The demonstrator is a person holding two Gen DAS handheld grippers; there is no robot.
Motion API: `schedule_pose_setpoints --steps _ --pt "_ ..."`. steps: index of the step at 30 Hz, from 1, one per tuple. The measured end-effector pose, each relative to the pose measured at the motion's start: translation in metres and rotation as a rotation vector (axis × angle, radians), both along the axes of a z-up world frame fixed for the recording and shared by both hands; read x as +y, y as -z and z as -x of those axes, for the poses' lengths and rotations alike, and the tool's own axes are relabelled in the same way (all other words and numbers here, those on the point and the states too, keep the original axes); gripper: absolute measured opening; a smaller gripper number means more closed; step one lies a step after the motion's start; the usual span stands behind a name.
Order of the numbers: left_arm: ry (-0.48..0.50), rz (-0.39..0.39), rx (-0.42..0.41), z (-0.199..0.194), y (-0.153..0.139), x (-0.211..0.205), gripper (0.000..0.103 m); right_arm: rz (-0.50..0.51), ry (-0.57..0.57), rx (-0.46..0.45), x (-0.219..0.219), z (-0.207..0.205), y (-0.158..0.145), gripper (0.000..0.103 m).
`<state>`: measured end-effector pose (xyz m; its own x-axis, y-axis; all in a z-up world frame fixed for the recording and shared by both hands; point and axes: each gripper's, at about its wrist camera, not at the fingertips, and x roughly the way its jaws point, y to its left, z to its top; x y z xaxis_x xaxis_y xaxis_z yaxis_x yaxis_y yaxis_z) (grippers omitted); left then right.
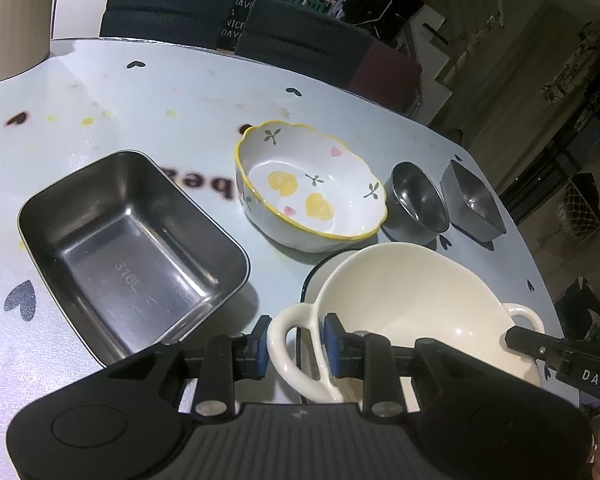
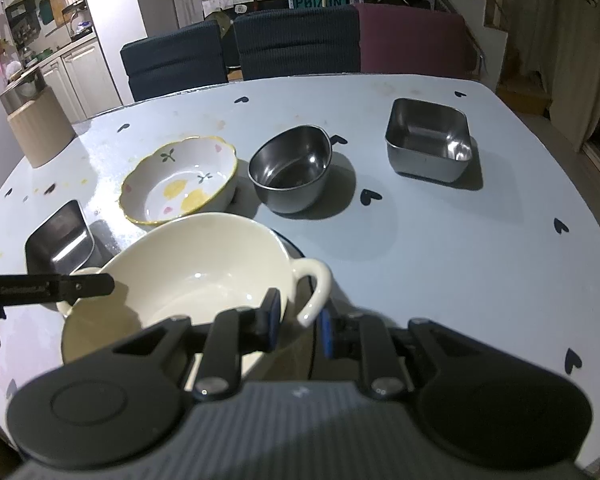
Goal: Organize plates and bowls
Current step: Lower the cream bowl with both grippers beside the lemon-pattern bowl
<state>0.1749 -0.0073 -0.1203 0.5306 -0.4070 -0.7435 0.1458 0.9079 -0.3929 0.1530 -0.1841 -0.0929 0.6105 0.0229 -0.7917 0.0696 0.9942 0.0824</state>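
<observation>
A cream two-handled bowl (image 1: 412,312) sits on a dark-rimmed plate (image 1: 312,276) near the table's front edge. My left gripper (image 1: 294,346) straddles its left handle (image 1: 296,352), pads either side with small gaps. My right gripper (image 2: 298,320) straddles the right handle (image 2: 316,292), likewise not clamped tight. The bowl also shows in the right wrist view (image 2: 188,276). Behind stand a flowered ceramic bowl (image 1: 312,188), a round steel bowl (image 2: 290,168), a square steel dish (image 2: 428,140) and a rectangular steel tray (image 1: 132,252).
The pale blue table (image 2: 460,240) with black hearts has chairs (image 2: 296,44) along its far side. A beige container (image 2: 38,124) stands at the far left corner. The table's right edge drops off close to the square dish.
</observation>
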Motion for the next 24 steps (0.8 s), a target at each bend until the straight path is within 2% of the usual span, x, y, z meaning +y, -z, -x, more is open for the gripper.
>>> schedule_pose_setpoints --steps 9,14,19,24 --pt "-0.009 -0.014 0.007 -0.0022 0.0004 0.0 0.031 0.007 -0.018 0.013 0.0024 -0.0008 0.0027 0.025" --pt "-0.009 -0.019 0.011 -0.0019 0.0006 0.0003 0.031 -0.028 -0.025 0.048 -0.0013 -0.0012 0.0082 0.025" --pt "0.025 -0.074 -0.012 0.0006 -0.0003 -0.0065 0.033 0.006 -0.042 0.044 0.0024 0.0008 0.0084 0.025" --pt "0.029 -0.074 -0.013 0.0003 -0.0011 -0.0056 0.032 0.017 -0.046 0.044 0.001 0.0007 0.0075 0.025"
